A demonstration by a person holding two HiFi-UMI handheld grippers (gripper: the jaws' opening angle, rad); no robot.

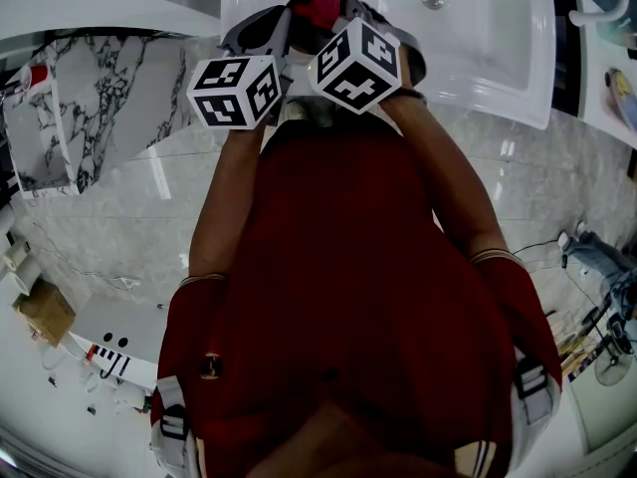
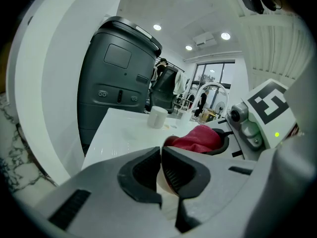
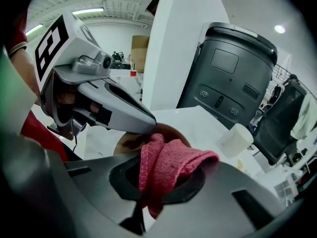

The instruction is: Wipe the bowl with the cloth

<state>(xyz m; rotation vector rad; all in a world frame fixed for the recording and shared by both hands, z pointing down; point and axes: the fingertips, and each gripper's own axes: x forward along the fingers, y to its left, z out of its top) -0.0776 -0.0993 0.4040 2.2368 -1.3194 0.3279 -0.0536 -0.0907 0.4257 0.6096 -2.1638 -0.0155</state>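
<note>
My left gripper (image 2: 162, 155) is shut on the rim of the bowl (image 2: 167, 185), whose cream wall shows between the pads. In the right gripper view the bowl (image 3: 130, 142) is a tan dish under the left gripper (image 3: 106, 105). My right gripper (image 3: 161, 176) is shut on the red cloth (image 3: 171, 160), which bunches up out of the jaws and rests at the bowl's edge. The left gripper view has the cloth (image 2: 198, 137) just beyond the bowl. From the head view, both grippers meet at the top, with the cloth (image 1: 323, 6) between them and the bowl hidden.
A white counter (image 2: 124, 133) carries a white cup (image 2: 158, 117) behind the bowl. A tall dark grey appliance (image 2: 119, 78) stands at the counter's far end. A white sink basin (image 1: 478, 38) lies to the right, and the floor is marble (image 1: 109, 197).
</note>
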